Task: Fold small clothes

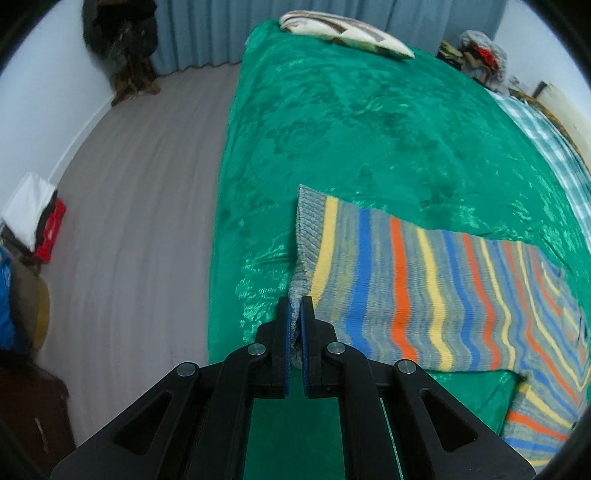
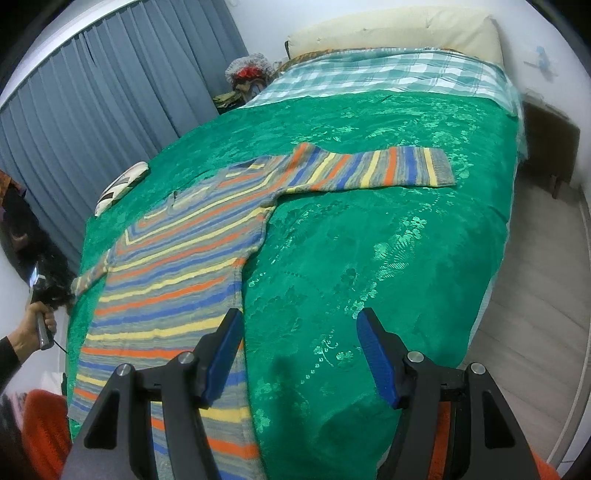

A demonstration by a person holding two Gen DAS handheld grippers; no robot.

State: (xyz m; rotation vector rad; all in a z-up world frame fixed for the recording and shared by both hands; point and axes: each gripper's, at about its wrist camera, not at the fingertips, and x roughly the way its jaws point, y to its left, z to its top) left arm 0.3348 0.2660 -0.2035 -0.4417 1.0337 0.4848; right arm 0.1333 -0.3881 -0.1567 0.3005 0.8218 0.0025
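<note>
Knit wool, ribbed and striped in grey, blue, yellow and orange: that's the sweater (image 2: 177,280), spread flat on the green bedspread (image 2: 388,258), body running along the near-left part of the bed, one sleeve (image 2: 373,170) stretched straight out across the middle. Left gripper (image 1: 294,314) has its blue pads clamped on the ribbed cuff (image 1: 308,236) of the other sleeve, right at the bed's left edge; fabric bunches and lifts slightly where it enters the pinch, so the grip looks like a thin fold of knit, not a thick wad. My read: sleeve is held by the cuff because the rib is the firmest part and gives a clean handle for laying the sleeve over the body. Right gripper (image 2: 299,354) hangs over bare bedspread just beside the sweater's right side seam, fingers well apart, nothing between them. Probably parked there to pin or take the hem next, but that's a guess. In the right wrist view a hand (image 2: 35,332) in a dark sleeve grips the left tool's handle at the far left. Bedspread is shiny, embossed with a floral pattern, looks slippery, so the knit may slide when dragged. Checked sheet (image 2: 369,77) and cream pillow (image 2: 399,33) at the head, a folded patterned cloth (image 2: 122,184) near the far side by the grey curtain (image 2: 110,92). Fold barely started: both sleeves out.
</note>
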